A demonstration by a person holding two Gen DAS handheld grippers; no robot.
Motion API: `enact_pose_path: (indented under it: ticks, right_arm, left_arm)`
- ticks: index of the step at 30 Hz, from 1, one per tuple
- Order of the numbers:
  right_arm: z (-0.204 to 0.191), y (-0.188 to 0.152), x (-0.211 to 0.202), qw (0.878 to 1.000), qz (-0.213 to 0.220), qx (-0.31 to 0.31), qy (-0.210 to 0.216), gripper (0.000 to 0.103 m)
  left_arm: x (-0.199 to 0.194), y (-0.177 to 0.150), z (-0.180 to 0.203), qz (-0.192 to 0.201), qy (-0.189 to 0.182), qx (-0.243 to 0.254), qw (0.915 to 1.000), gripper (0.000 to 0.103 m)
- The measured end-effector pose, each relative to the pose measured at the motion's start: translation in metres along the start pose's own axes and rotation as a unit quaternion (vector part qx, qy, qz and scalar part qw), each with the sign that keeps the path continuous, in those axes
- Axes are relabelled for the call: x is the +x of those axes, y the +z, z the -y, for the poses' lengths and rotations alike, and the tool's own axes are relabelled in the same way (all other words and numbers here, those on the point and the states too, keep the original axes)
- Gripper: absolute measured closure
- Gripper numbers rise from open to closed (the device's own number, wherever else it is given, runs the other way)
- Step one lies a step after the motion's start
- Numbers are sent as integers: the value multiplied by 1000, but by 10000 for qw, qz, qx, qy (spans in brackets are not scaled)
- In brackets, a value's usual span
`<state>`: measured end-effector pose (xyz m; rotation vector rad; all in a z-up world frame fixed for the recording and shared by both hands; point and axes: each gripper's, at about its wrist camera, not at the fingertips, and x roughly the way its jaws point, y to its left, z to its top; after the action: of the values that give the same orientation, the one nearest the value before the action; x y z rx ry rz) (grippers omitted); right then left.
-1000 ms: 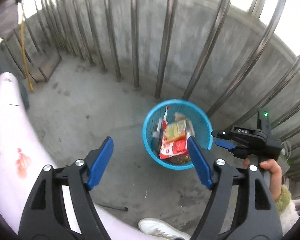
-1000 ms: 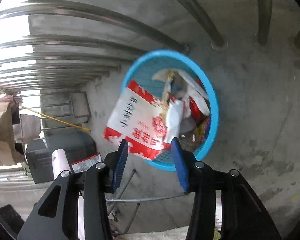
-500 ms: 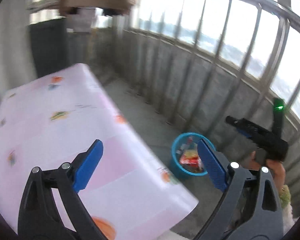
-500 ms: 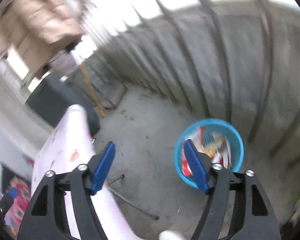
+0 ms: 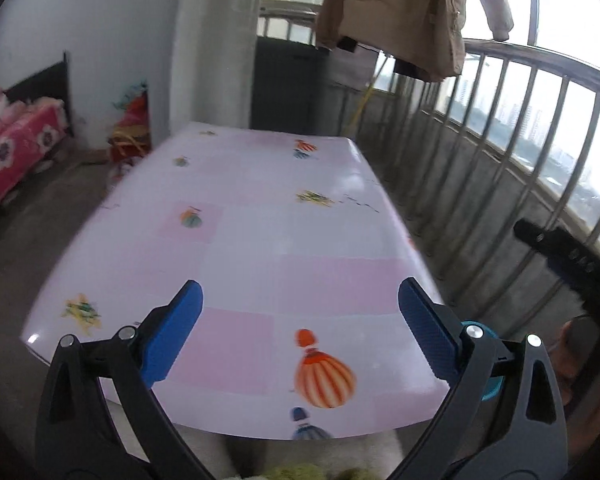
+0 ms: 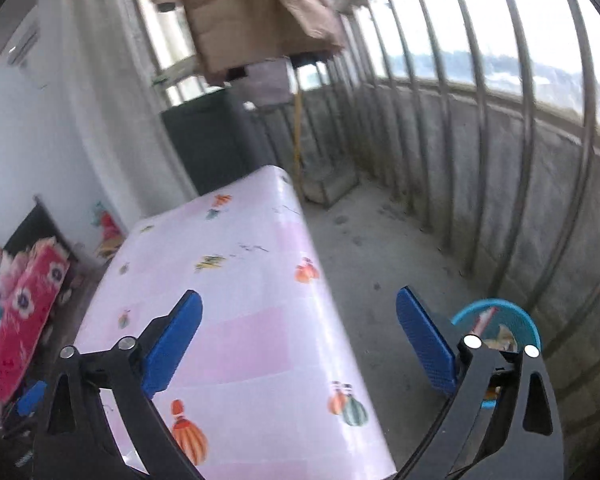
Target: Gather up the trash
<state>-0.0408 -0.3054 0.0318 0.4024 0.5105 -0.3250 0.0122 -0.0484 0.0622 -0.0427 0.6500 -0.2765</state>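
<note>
- Left wrist view: the left gripper (image 5: 298, 322) has its blue jaws spread wide, having just finished opening, with nothing between them, over a pink table (image 5: 260, 240) printed with balloons.
- Right wrist view: the right gripper (image 6: 298, 334) is just as wide, freshly opened and empty, above the table's right edge.
- The blue bin (image 6: 516, 320) of trash stands on the concrete floor near the railing (image 6: 528, 100), partly behind the right finger.
- Farther off, a tan coat (image 5: 400, 12) hangs overhead.

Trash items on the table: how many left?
0. The table shows only its printed cloth in both views. Trash sits in the blue basket on the floor beside it; the floor beneath is hidden.
</note>
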Motion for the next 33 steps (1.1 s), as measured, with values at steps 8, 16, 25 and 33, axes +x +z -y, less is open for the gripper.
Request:
enact_pose_path:
  ticks: [8, 16, 25, 33]
  right_arm:
    - [-38, -3, -24, 9993, 75, -367, -71, 7]
    - [-47, -19, -48, 9909, 469, -1105, -615, 7]
    - [-41, -37, -42, 9868, -11, -1397, -824, 7]
    - [-22, -60, -21, 9794, -956, -1389, -1109, 7]
  left_arm:
    - [-14, 3, -16, 194, 310, -260, 9990, 9]
    - [-16, -11, -9, 71, 398, -144, 9991, 9]
    - [8, -25, -9, -436, 596, -217, 9970, 9]
    - [32, -39, 1, -959, 562, 17, 9938, 9]
